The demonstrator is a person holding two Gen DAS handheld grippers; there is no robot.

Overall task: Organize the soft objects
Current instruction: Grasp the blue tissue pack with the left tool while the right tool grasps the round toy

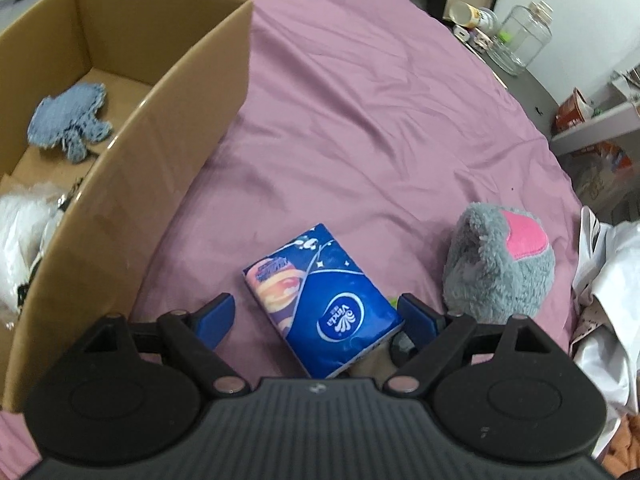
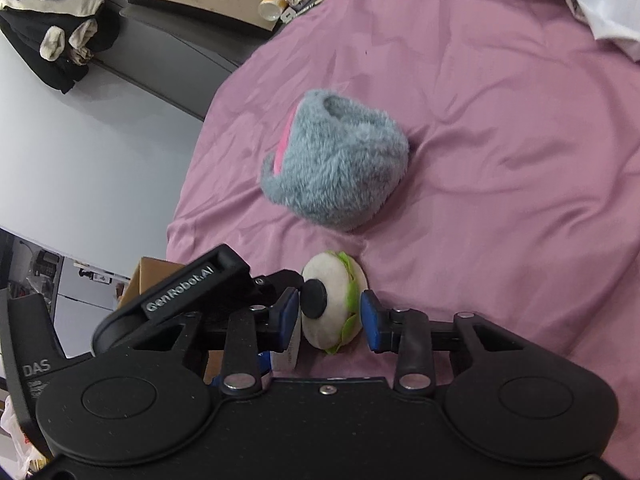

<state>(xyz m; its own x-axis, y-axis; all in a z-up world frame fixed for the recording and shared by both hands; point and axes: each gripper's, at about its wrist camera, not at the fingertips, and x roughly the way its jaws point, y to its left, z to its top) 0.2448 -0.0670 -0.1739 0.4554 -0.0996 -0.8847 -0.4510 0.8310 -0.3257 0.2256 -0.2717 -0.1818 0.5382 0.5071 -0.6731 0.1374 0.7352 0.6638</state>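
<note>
Blue cloth [image 1: 66,120] inside cardboard box [image 1: 168,128]

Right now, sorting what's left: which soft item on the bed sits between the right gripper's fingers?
The small burger plush, white with a green frill; the grey slipper lies farther off.

Tissue pack [image 1: 324,304] lower corner hidden behind left tool [image 1: 316,316]; white plush [image 1: 20,248] in cardboard box [image 1: 160,128] cut off by frame edge.
</note>
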